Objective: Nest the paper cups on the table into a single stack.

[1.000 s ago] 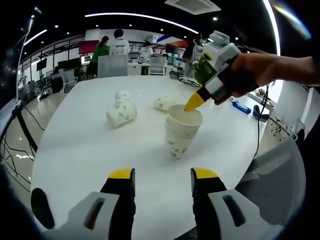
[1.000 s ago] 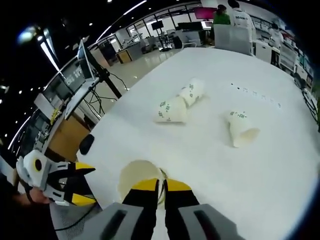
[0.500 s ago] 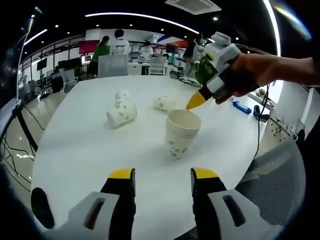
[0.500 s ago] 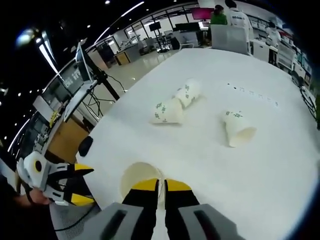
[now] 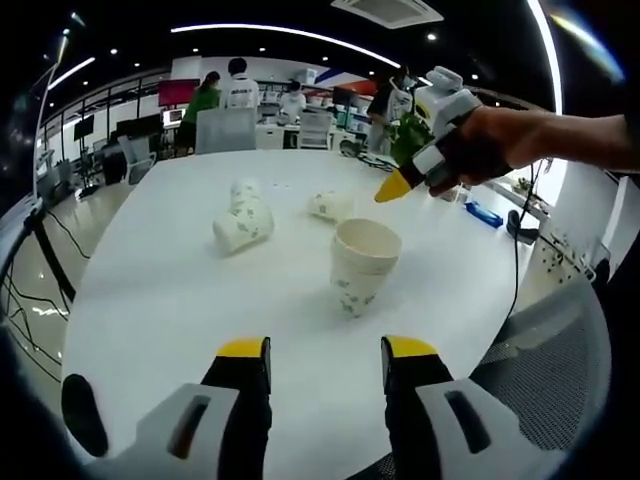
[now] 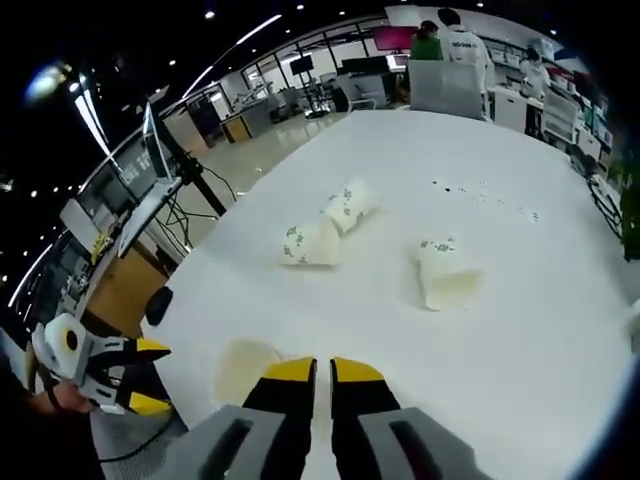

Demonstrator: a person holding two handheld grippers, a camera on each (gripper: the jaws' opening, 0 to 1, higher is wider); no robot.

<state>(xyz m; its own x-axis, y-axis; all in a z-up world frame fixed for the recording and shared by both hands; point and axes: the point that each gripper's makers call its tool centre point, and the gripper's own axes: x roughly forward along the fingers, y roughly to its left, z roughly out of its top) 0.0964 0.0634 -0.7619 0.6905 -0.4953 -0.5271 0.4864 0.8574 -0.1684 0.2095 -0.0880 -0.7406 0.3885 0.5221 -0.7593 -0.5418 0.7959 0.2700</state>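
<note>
Stack (image 5: pixel 362 262): upright on tabletop (image 5: pixel 180 290), ready for nesting | right hand-held gripper (image 5: pixel 390 190): above, pressed together, empty | left hand-held gripper (image 5: pixel 325 362): spread, idle.

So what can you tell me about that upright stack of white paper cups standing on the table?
The upright stack of white paper cups stands mouth up on the white round table, one cup nested in another, the lower one printed with small green marks. The inside looks empty. Nothing touches it: the right gripper hangs above and beyond it, jaws together.
</note>
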